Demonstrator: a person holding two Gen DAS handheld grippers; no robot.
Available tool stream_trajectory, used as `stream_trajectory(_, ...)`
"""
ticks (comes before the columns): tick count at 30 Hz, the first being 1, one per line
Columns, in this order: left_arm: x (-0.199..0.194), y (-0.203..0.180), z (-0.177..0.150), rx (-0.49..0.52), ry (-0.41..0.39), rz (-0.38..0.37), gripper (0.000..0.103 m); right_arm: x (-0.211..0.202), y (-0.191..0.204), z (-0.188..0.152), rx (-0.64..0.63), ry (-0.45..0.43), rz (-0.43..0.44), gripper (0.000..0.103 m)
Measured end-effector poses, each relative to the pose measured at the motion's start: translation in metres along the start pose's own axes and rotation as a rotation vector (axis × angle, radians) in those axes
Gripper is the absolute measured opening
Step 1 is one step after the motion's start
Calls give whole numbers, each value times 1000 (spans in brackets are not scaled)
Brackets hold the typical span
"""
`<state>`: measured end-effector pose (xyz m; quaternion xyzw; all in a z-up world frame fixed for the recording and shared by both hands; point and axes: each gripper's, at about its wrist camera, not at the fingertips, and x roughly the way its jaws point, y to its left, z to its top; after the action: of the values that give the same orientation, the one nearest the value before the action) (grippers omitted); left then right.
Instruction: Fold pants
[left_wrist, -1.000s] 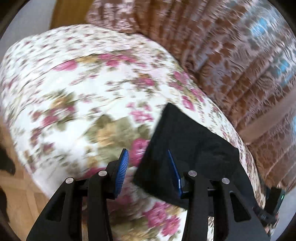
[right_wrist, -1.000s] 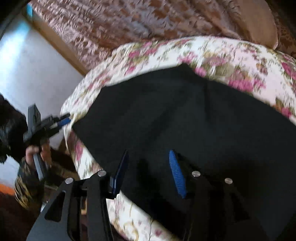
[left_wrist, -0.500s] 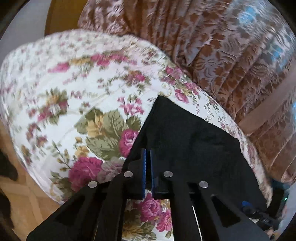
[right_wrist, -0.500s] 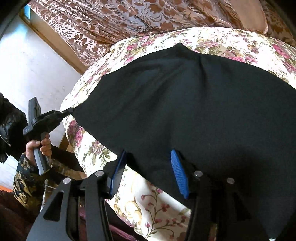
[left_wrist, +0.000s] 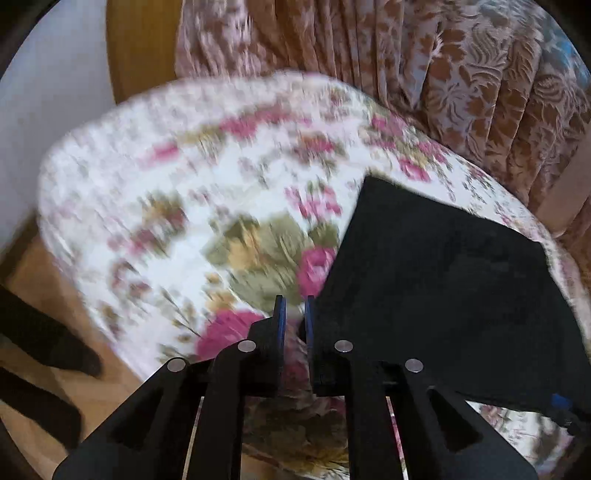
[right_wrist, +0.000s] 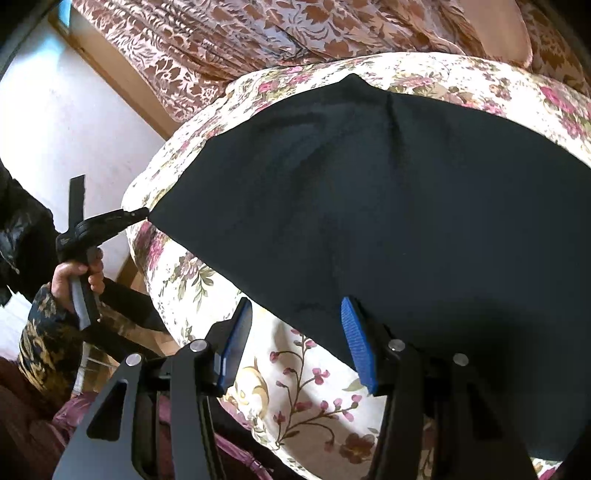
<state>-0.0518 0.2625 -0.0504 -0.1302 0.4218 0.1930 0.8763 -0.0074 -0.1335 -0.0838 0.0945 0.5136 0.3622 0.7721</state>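
The black pants (left_wrist: 443, 280) lie flat on a floral bedspread (left_wrist: 207, 206); they fill the right wrist view (right_wrist: 388, 206). My left gripper (left_wrist: 293, 314) has its fingers slightly apart with floral cloth showing between them, right at the pants' near left corner; the view is blurred. In the right wrist view the left gripper (right_wrist: 142, 213) touches that corner of the pants. My right gripper (right_wrist: 299, 332) is open, its fingers on either side of the pants' near edge.
Brown patterned curtains (left_wrist: 461, 74) hang behind the bed. A wooden board (left_wrist: 140, 48) and a white wall (right_wrist: 74, 110) stand at the bed's end. Wooden floor (left_wrist: 55, 369) lies below the bed's edge.
My left gripper shut at the pants' corner half a second ago and now stands slightly parted; its view has swung. My right gripper stays open and has moved closer to the near edge.
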Motion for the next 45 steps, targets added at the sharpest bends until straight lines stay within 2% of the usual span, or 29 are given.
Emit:
stream_trajectory(3, -30, -23, 2, 54, -103, -12, 9, -1, -3, -2, 10, -11, 12, 50)
stream_trajectory(4, -37, -37, 1, 75, -119, -48, 9, -2, -3, -2, 15, -15, 15, 50)
stream_trajectory(7, -42, -82, -8, 171, -105, -148, 9, -3, -3, -4, 16, -20, 16, 50)
stream_trajectory(12, -32, -153, -33, 315, -44, -257, 9, -9, -5, -5, 41, -26, 25, 50)
stream_trajectory(16, -31, -187, -49, 404, -24, -293, 9, -26, -5, -8, 52, -39, 14, 50)
stream_trajectory(20, -29, -202, -62, 452, -8, -310, 9, -48, -9, -14, 63, -80, -40, 53)
stream_trajectory(22, -26, -206, -66, 465, 2, -319, 9, -55, -10, -16, 67, -93, -71, 62)
stream_trajectory(26, -24, -208, -69, 475, 16, -323, 9, -64, -19, -22, 81, -94, -145, 66)
stream_trajectory(30, -22, -210, -72, 489, 29, -326, 9, -63, -32, -27, 120, -79, -204, 64)
stream_trajectory(34, -21, -212, -77, 511, 42, -341, 9, -57, -35, -32, 116, -53, -225, 55)
stream_trajectory(39, -22, -213, -91, 552, 25, -315, 9, -58, -47, -42, 152, -80, -193, 52)
stream_trajectory(45, -25, -213, -90, 527, 21, -309, 9, -62, -49, -40, 179, -102, -166, 53)
